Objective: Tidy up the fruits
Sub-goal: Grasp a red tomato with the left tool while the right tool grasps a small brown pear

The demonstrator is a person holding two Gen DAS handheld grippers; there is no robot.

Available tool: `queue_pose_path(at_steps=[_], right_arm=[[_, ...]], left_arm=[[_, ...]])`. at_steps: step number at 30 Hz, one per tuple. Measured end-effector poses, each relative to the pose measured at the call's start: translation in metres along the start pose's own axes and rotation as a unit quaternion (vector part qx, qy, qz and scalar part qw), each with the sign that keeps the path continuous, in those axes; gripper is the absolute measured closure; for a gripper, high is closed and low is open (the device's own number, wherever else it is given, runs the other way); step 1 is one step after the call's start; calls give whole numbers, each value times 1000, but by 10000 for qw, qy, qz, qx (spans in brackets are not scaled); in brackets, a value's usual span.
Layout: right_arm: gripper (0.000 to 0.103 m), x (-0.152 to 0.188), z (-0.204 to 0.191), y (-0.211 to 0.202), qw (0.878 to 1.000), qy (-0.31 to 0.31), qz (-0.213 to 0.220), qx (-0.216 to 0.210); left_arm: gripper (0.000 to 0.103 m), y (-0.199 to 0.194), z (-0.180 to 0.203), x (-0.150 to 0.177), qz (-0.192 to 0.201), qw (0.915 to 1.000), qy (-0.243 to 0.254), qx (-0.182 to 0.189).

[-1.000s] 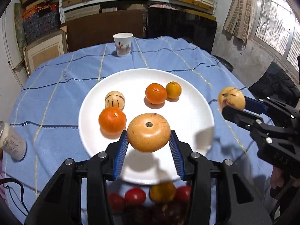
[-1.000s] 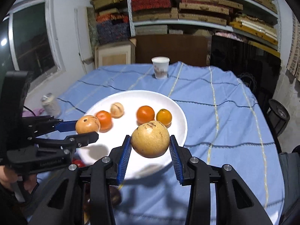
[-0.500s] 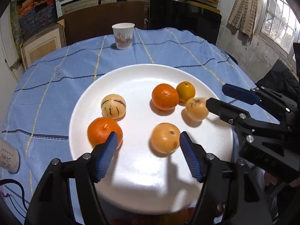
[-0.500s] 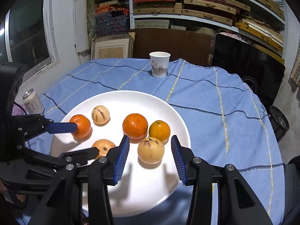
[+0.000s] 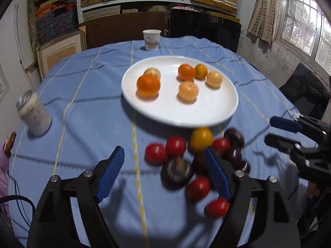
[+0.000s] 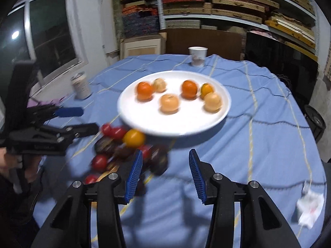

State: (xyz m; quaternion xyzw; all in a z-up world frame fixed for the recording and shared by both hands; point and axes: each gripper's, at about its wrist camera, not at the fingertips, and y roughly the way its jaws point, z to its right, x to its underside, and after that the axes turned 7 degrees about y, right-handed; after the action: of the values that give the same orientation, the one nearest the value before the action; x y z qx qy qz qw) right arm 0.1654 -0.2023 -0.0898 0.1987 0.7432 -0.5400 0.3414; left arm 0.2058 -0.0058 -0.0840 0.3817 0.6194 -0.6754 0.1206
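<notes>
A white plate [image 5: 175, 107] [image 6: 144, 113] on the blue tablecloth holds several fruits: oranges [image 5: 148, 84], a striped pale fruit [image 5: 152, 72] and two pale round fruits [image 5: 188, 91] [image 5: 214, 79]. On the cloth nearer than the plate lies a pile of red tomatoes [image 5: 155, 154], a yellow fruit [image 5: 201, 137] [image 6: 133, 138] and dark purple fruits [image 5: 176, 171] [image 6: 157, 159]. My left gripper [image 5: 163, 155] [image 6: 89, 118] hangs over this pile with its jaws opening and grips nothing. My right gripper [image 6: 165, 159] [image 5: 271, 130] stands open and empty just right of the pile.
A paper cup [image 5: 151, 39] [image 6: 197, 56] stands at the table's far edge. A drink can [image 5: 34, 113] [image 6: 81, 86] is at the left. Crumpled paper [image 6: 310, 206] lies near the right edge. Shelves and boards fill the back wall.
Both grippers let go of their pale fruits, which now rest on the plate. Both have pulled back from the plate to the near pile, and the left jaws have spread wider.
</notes>
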Motion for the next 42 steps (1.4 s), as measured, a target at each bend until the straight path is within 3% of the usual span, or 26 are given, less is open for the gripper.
queue_pose_path(at_steps=[4,8,15,20,24,30,35,42], right_arm=[[55,40,-37,-9,9994,-266,-118,-211],[55,61,-56,-9,9989,-184,-231,-370],[55,73,-78,0,9977,-220,-419,-476],[56,71,-83,19,9977,-139,-618,-260],[74,70,-86,23,9981,-161,-532,-269],[74,71,-73,9,9993,-119,-340,-119],[74,68,-42,-2,9996,85,-202,152],[74,71,-15,2,9988,359,-220,240]], left_arm=[[26,-3,-12,37,-88,9997,-217,-56],[26,3,-15,54,-179,9991,-357,-111],[26,3,-19,59,-140,9986,-480,-175],[26,0,-25,60,-69,9977,-654,-151],[26,1,-23,58,-96,9980,-601,-151],[26,1,-13,57,-95,9993,-335,-145],[26,-4,18,59,-110,9989,396,-213],[28,-6,51,61,-127,9966,812,-39]])
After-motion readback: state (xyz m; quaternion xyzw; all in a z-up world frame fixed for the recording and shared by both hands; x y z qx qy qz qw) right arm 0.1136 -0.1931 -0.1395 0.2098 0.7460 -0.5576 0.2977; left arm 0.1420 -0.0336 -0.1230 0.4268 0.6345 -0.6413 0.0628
